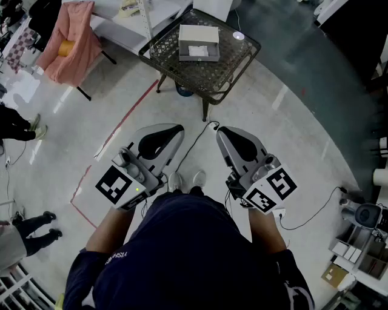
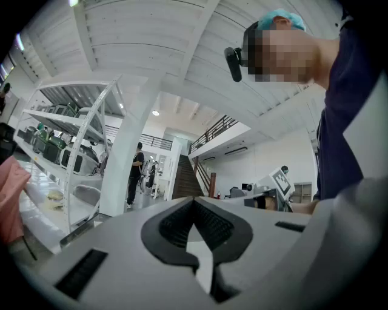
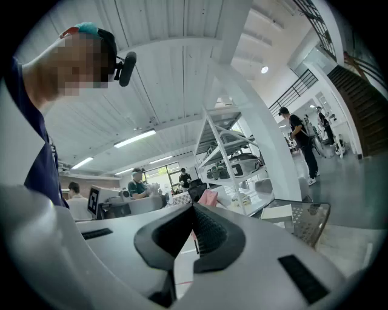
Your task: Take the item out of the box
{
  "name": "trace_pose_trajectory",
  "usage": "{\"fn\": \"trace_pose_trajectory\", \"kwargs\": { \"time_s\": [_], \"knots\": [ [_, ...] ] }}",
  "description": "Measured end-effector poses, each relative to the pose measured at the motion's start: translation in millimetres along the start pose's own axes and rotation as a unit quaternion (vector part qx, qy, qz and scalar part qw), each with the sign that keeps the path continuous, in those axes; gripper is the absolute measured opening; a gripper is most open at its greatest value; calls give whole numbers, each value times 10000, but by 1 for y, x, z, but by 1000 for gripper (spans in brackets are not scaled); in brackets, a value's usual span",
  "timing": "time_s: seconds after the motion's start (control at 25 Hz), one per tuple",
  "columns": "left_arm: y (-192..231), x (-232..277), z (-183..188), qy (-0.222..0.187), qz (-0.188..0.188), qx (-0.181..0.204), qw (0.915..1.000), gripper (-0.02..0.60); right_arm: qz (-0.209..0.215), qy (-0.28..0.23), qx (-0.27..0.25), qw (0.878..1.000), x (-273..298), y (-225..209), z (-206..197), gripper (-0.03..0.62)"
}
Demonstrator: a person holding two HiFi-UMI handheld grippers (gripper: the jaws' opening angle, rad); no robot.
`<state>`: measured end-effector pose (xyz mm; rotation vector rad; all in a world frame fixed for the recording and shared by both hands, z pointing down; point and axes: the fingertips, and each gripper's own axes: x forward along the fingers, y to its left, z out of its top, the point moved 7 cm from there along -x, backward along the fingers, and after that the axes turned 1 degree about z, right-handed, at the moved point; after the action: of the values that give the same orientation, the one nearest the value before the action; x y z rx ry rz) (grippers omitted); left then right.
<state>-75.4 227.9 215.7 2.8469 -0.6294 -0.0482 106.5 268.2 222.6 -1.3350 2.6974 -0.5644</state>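
A closed pale cardboard box with a white label lies on a dark wicker table a few steps ahead of me. My left gripper and right gripper are held side by side close to my body, far short of the table. Both point level, shut and with nothing in them. In the left gripper view the left gripper has its tips touching. The right gripper looks the same in its own view, with the box on the table behind its right jaw.
A pink cloth hangs over a stand at the far left beside a white shelving unit. Red tape and a black cable run across the floor. Bystanders' legs are at the left, and equipment stands at the right.
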Motion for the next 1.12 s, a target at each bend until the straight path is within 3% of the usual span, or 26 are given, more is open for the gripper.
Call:
{"fn": "trace_pose_trajectory", "kwargs": {
  "time_s": [0.76,1.12],
  "knots": [
    [-46,36,-18,7,286,61,9996,8,188,7,162,9997,-48,-38,-1,25],
    [-43,51,-19,57,334,137,9993,8,293,-19,170,9994,-54,-56,2,25]
  ]
}}
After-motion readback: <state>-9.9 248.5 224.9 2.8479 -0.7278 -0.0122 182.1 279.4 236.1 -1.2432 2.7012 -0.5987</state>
